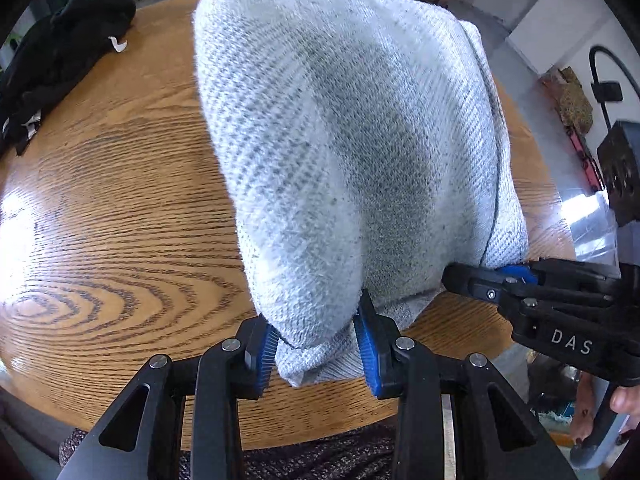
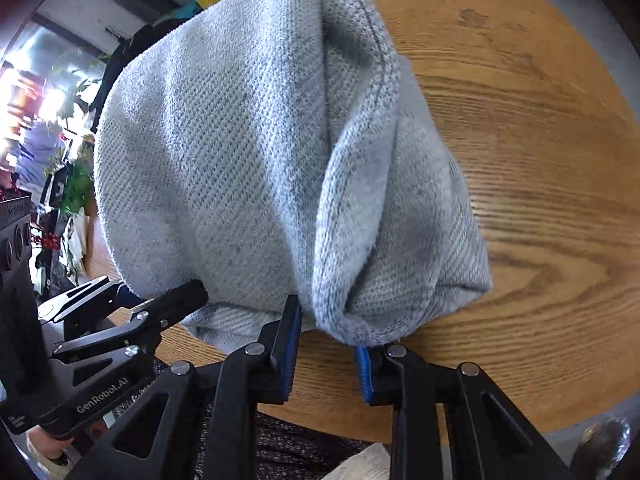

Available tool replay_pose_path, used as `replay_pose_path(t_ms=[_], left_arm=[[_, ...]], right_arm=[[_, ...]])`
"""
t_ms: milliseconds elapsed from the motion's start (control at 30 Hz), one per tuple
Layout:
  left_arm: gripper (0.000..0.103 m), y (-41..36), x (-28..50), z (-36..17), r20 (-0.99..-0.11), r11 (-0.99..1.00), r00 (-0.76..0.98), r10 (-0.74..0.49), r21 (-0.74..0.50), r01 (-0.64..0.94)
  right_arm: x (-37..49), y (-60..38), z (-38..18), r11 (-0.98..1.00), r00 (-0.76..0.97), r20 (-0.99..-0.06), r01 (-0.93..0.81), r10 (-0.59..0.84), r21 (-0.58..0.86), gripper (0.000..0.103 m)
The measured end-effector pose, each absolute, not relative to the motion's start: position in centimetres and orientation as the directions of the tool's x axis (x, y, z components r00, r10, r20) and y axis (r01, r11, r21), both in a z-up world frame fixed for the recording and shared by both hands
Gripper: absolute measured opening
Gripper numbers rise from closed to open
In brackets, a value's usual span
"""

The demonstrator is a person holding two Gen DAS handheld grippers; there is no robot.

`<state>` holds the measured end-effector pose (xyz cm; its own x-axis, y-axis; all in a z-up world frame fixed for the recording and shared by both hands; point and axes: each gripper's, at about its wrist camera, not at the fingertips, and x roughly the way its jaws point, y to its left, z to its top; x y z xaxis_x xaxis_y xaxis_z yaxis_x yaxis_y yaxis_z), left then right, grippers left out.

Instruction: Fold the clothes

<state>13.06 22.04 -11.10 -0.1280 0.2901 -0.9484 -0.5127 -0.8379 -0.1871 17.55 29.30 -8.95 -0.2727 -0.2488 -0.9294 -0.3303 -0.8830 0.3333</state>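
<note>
**Grey knit held up over a round oak table**

On the wooden table, a grey knitted garment rises from its near edge. The left gripper pinches one bunched corner; the right gripper clamps the other. Black clothing lies far left.

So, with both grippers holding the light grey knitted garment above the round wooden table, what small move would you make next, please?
Probably lower both together so the light grey knitted garment settles onto the round wooden table. The left gripper and right gripper each pinch a near corner, and the cloth hangs bunched.
</note>
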Motion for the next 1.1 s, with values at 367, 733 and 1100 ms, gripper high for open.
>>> replay_pose_path(t_ms=[367, 733, 1100], left_arm=[[0.025, 22.7, 13.1, -11.9, -0.912, -0.799, -0.020, 0.410, -0.348, -0.490], [0.038, 14.9, 11.0, -7.6, -0.901, -0.878, -0.141, 0.409, -0.347, -0.329], [0.039, 16.6, 7.4, -6.5, -0.849, -0.858, -0.227, 0.477, -0.395, -0.327]], right_arm=[[18.5, 27.5, -4.4, -0.953, -0.332, -0.938, -0.242, -0.096, 0.183, 0.018], [20.9, 31.2, -5.2, -0.862, -0.356, -0.912, -0.377, -0.203, 0.339, 0.029], [17.8, 28.1, 0.8, -0.947, -0.451, -0.874, -0.160, -0.183, 0.280, 0.049]])
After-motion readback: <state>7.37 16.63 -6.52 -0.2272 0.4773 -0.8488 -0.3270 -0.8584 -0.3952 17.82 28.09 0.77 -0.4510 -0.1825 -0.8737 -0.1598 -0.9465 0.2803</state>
